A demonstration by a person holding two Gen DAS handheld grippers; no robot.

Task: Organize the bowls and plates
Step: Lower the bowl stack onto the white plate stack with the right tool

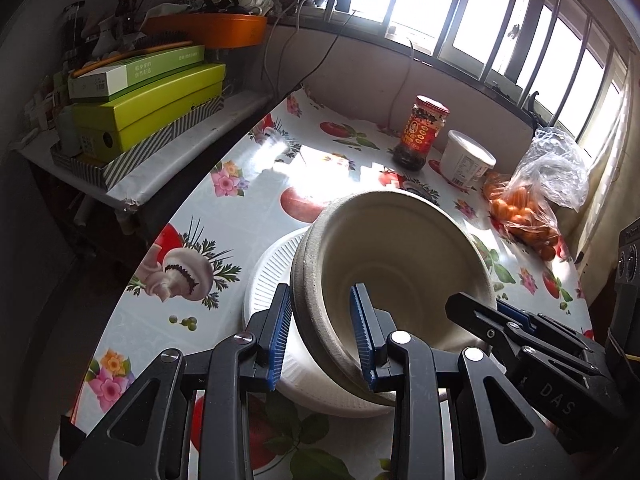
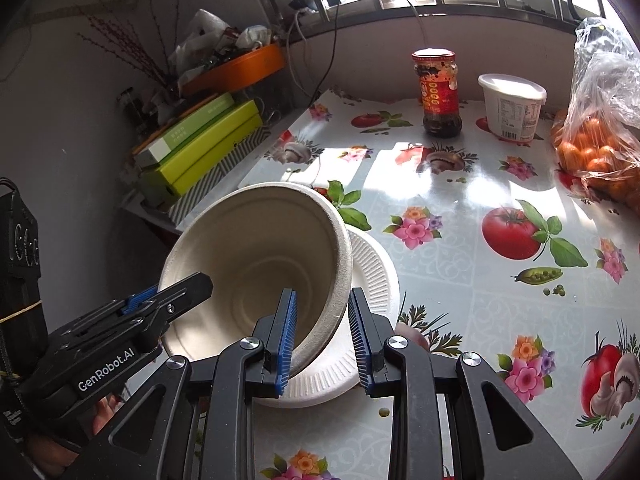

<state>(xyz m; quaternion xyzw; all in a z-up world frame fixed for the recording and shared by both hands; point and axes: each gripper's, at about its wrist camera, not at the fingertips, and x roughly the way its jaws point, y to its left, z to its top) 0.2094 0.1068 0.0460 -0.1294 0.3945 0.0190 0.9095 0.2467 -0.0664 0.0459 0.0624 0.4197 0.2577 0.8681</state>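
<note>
You hold the bowl stack (image 1: 396, 264) tilted, left gripper (image 1: 324, 336) and right gripper (image 2: 322, 338) fingers clamping opposite rims; it still needs setting onto the white plates (image 2: 376, 280) near the table's (image 2: 460, 280) left edge.

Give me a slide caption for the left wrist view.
Both tongs grip opposite rims of a tilted paper bowl above a white plate.

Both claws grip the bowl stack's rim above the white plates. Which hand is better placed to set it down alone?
Neither clearly. The left claw and right claw pinch opposite rim sides of the tilted bowl stack over the plates; lower together.
</note>
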